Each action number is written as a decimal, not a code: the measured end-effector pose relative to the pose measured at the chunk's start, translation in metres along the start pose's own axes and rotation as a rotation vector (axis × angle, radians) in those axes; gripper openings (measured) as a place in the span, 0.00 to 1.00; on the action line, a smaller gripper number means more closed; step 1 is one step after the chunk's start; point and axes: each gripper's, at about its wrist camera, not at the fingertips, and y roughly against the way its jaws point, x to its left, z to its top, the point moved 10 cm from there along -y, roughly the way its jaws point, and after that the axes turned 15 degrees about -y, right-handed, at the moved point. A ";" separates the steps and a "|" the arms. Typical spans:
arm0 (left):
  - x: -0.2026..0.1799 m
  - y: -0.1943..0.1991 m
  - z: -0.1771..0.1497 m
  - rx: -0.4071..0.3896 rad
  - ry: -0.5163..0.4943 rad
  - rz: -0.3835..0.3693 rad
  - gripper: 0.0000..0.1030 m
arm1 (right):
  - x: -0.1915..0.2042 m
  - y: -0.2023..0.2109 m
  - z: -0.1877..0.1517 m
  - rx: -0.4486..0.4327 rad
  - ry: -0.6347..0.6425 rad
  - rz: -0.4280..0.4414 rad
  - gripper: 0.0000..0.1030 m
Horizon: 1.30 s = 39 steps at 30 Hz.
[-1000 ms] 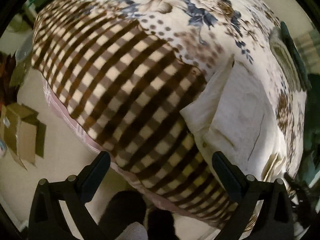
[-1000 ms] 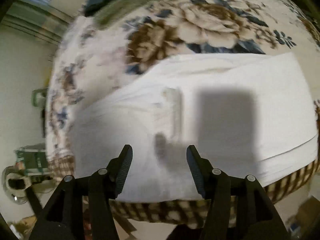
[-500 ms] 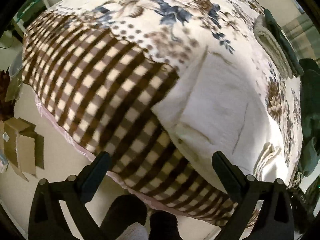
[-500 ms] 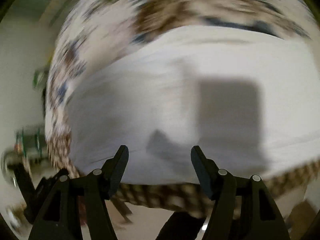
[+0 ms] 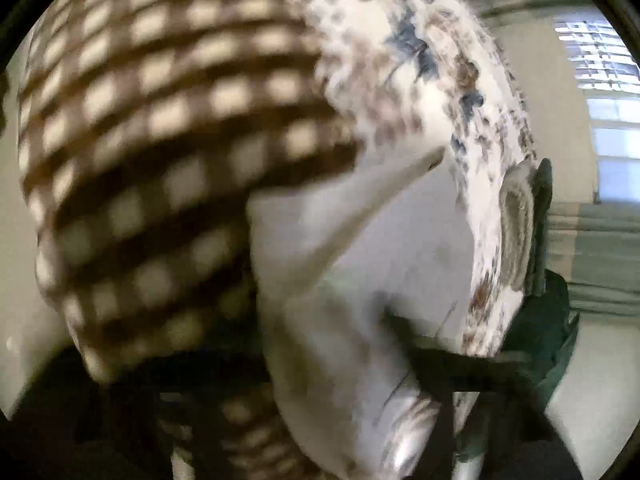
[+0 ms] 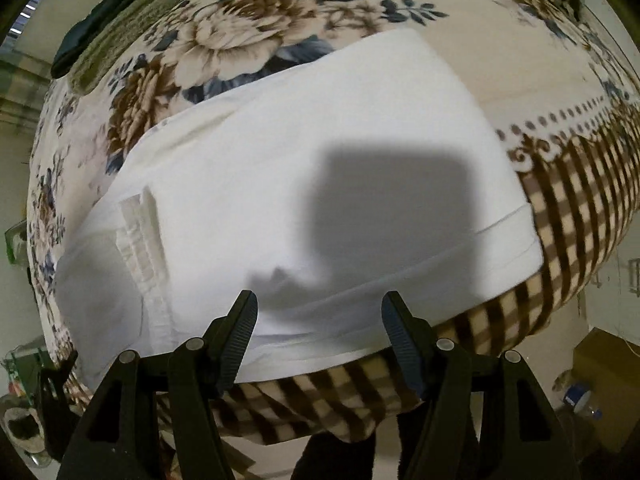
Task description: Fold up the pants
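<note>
pants (image 6: 304, 184) are plain white, blanket (image 6: 248, 44) is cream with brown and blue flowers plus a brown-and-cream check border (image 6: 576, 208) near edge.

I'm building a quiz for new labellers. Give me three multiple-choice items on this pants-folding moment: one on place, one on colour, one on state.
1. Where do the pants lie?
A. on a floral blanket
B. on the floor
C. in a basket

2. What colour are the pants?
A. black
B. white
C. red

3. How do the right gripper jaws stand?
A. shut on the pants
B. shut on the blanket
C. open, holding nothing

Answers: 1 A, flowers and brown checks surround the cloth; 2 B, plain white fabric; 3 C, its fingers stand apart above the near edge.
</note>
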 end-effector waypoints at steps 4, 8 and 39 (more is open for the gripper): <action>-0.002 0.015 -0.002 0.026 -0.047 0.045 0.34 | 0.036 -0.005 -0.009 -0.007 0.081 -0.020 0.66; -0.006 0.052 -0.009 -0.017 -0.081 0.017 0.34 | 0.062 0.002 -0.021 -0.007 0.170 -0.006 0.66; 0.028 0.013 -0.003 0.009 -0.010 -0.001 0.76 | 0.070 -0.012 -0.039 0.092 0.167 0.070 0.66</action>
